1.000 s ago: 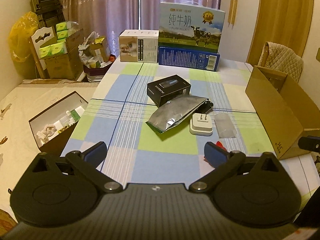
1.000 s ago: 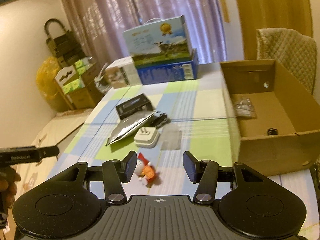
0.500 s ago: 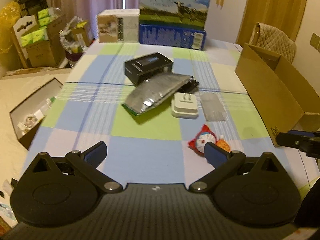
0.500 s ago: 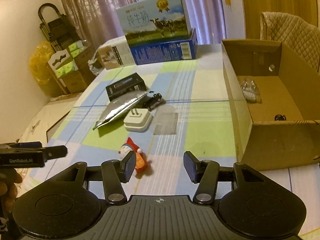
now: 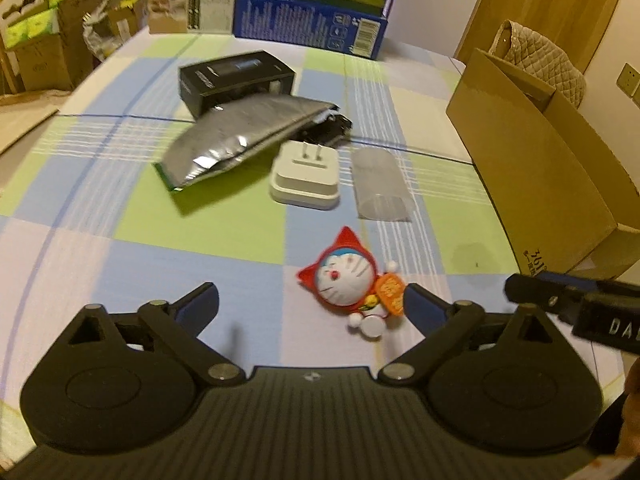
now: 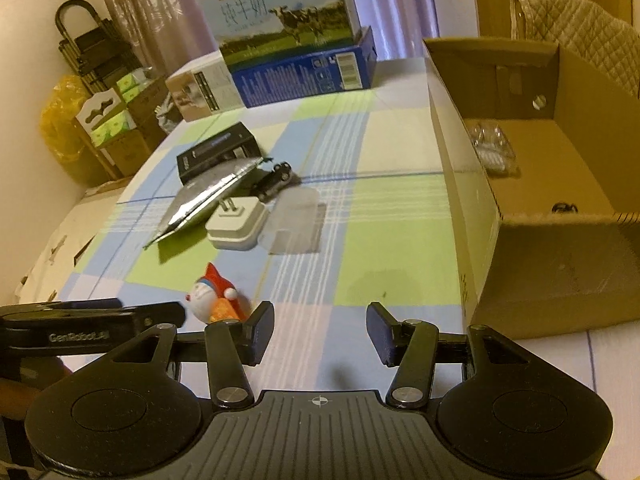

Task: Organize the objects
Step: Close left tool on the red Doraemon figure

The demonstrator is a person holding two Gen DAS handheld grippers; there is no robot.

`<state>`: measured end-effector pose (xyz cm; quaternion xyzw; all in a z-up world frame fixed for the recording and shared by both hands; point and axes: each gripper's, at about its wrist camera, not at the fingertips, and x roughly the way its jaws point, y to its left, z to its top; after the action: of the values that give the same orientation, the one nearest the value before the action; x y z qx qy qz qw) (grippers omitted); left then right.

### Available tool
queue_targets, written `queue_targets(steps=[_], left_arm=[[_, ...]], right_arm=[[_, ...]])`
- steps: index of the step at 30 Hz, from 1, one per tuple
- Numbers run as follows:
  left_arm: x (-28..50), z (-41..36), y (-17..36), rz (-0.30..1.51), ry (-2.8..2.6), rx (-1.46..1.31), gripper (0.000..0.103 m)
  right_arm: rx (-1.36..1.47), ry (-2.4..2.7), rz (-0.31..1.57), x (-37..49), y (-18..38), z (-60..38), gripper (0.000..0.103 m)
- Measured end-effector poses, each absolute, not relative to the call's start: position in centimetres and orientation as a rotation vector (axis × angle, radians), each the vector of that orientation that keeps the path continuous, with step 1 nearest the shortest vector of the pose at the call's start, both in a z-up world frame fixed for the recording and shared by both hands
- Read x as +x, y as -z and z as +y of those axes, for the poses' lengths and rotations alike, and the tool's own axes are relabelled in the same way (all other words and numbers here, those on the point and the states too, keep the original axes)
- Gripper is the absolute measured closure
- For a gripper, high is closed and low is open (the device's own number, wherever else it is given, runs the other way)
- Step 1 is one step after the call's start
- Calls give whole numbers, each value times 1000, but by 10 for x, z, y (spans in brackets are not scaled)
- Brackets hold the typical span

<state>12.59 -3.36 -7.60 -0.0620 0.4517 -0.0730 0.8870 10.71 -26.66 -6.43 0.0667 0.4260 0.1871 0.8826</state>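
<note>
A small cat-robot toy in a red hood (image 5: 348, 278) (image 6: 214, 298) lies on the checked tablecloth. My left gripper (image 5: 310, 306) is open, and the toy lies just ahead between its fingers, nearer the right one. My right gripper (image 6: 320, 330) is open and empty, right of the toy. Farther back lie a white plug adapter (image 5: 306, 178) (image 6: 236, 224), a silver foil pouch (image 5: 240, 140) (image 6: 204, 204), a black box (image 5: 236, 80) (image 6: 218, 152), a clear small bag (image 5: 380, 186) (image 6: 298, 222) and a dark toy car (image 6: 274, 178).
An open cardboard box (image 6: 532, 184) (image 5: 540, 168) stands on the table's right side with a clear packet (image 6: 490, 148) and a small black item (image 6: 564, 208) inside. Milk cartons (image 6: 288, 28) and a white carton (image 5: 190, 2) line the far edge. A quilted chair (image 6: 576, 44) stands behind.
Both grippers have moved forward and lower toward the table. The toy now lies between the left gripper's fingers. Both stay open.
</note>
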Motion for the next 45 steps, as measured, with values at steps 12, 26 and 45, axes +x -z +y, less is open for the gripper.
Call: queue_targets(steps=[12, 26, 45], left_arm=[[153, -63, 101, 942, 222, -121, 32], [165, -59, 106, 960, 283, -99, 70], [178, -49, 108, 1012, 307, -36, 71]], right_arm=[[153, -371, 920, 114, 85, -275, 53], [172, -352, 940, 119, 92, -273, 53], [145, -359, 945, 121, 96, -263, 53]])
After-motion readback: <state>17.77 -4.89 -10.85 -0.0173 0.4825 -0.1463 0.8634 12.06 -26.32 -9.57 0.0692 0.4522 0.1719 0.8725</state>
